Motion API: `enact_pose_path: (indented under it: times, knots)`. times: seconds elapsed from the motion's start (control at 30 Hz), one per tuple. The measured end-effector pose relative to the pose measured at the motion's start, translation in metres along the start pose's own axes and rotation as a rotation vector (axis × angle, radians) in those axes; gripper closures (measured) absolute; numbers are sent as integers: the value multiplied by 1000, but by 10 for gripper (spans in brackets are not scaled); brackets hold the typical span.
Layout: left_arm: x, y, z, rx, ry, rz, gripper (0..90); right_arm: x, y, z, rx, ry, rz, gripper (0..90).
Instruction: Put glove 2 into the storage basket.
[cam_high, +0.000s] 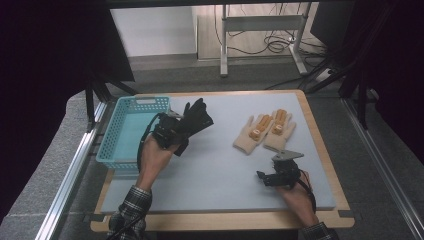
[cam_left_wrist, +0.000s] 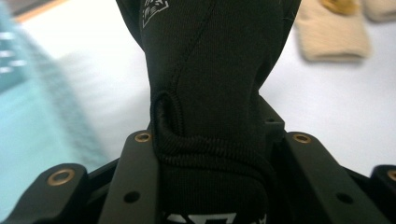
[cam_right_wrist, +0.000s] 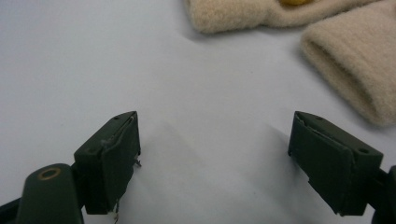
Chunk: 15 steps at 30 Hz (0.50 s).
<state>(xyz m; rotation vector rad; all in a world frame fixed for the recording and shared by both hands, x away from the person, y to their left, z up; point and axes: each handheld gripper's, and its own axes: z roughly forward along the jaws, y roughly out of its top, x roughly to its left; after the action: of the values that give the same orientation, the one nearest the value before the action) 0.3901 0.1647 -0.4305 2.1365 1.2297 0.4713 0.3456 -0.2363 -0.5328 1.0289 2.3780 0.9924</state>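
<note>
A black glove (cam_high: 198, 118) hangs in the air just right of the basket, cuff clamped in my left gripper (cam_high: 170, 131). In the left gripper view the black glove (cam_left_wrist: 210, 70) rises between the two jaws, and my left gripper (cam_left_wrist: 215, 186) is shut on its ribbed cuff. Two beige gloves with orange patches (cam_high: 265, 131) lie flat, side by side, on the right of the mat. My right gripper (cam_high: 266, 178) rests low near the mat's front right, short of their cuffs. In the right gripper view, my right gripper (cam_right_wrist: 215, 158) is open over bare mat, with the beige cuffs (cam_right_wrist: 355, 60) beyond.
A turquoise plastic basket (cam_high: 111, 146) stands at the left edge of the pale grey mat (cam_high: 215, 170), which covers a wooden table (cam_high: 225, 220). Metal rails run along both sides of the table. A desk frame and cables stand on the floor behind.
</note>
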Motion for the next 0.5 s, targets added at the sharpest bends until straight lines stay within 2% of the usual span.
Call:
enact_pose_path:
  times: [0.03, 0.07, 0.1, 0.13, 0.27, 0.3, 0.4, 0.43, 0.47, 0.5]
  knots:
    - [15, -1, -5, -7, 28, -33, 633, 0, 0, 0, 0, 0, 0, 160]
    - [15, -1, -5, -7, 28, -33, 633, 0, 0, 0, 0, 0, 0, 160]
    - [27, -3, -9, -7, 52, -60, 633, 0, 0, 0, 0, 0, 0, 160]
    - [27, -3, -9, -7, 52, -60, 633, 0, 0, 0, 0, 0, 0, 160]
    - [55, -12, -15, 5, 106, -123, 631, 0, 0, 0, 0, 0, 1, 160]
    - [68, -17, -17, 18, 132, -151, 630, 0, 0, 0, 0, 0, 1, 160]
    - [86, -25, -20, 43, 167, -190, 628, 0, 0, 0, 0, 0, 1, 160]
    - [86, -25, -20, 43, 167, -190, 627, 0, 0, 0, 0, 0, 1, 160]
    - [91, -27, -20, 52, 176, -204, 627, 0, 0, 0, 0, 0, 1, 160]
    - [103, -33, -21, 73, 201, -230, 625, 0, 0, 0, 0, 0, 2, 160]
